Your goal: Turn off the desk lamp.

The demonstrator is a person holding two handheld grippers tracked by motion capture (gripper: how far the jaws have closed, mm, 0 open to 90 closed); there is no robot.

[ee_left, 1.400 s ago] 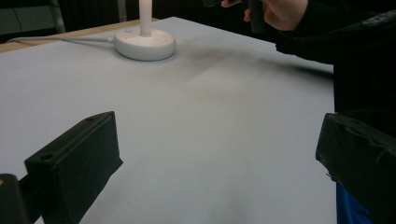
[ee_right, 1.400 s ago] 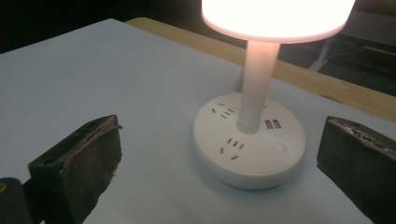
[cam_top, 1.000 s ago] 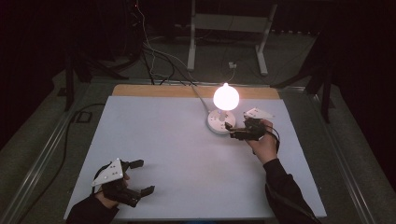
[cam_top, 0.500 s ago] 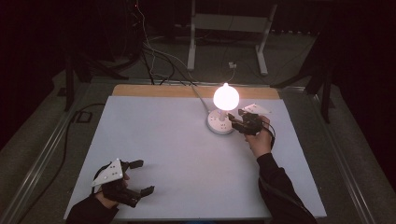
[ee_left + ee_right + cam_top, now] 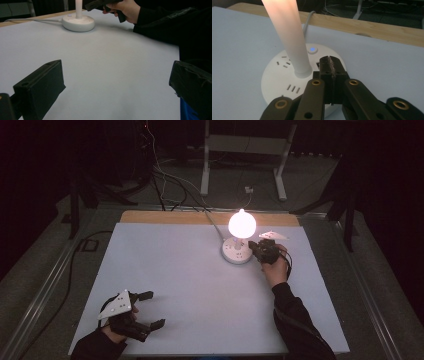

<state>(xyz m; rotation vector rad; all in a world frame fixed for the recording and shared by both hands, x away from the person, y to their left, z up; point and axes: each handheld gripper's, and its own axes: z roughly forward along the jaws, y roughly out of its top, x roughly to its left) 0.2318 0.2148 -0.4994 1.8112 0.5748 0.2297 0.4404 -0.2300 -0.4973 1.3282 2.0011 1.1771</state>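
The right tool (image 5: 331,65) has its 2 jaws pressed flat together with nothing between them, and their tips rest over the top of the round white socket base (image 5: 287,77), just beside the lamp stem (image 5: 287,37) that rises from the base's middle. Whether the tips actually touch the base cannot be told. A small blue-lit button (image 5: 312,49) sits on the base just beyond the stem, and plug slots are cut into the top on the near and far sides of the stem. In the high view the right tool (image 5: 262,251) sits at the right edge of the socket base (image 5: 235,254), with the glowing bulb (image 5: 242,223) above the base, and the right hand (image 5: 274,267) grips the tool from behind. A grey cable (image 5: 308,18) leaves the base and runs over the far wooden edge (image 5: 372,25) of the desk.

The left tool (image 5: 145,310) lies well away from the socket base, near the front left corner of the desk (image 5: 190,285), with its 2 jaws spread wide apart and holding nothing; they hover just over the white desk surface (image 5: 105,65). Its grey 3-cornered plate (image 5: 116,304) shows on top.

In the left gripper view the stem is cut off at the top edge, so the bulb is out of frame, and the right hand (image 5: 127,8) is partly cropped. The room beyond the desk is dark; a pale metal stand (image 5: 245,155) and loose floor cables (image 5: 165,180) can be made out behind the base.
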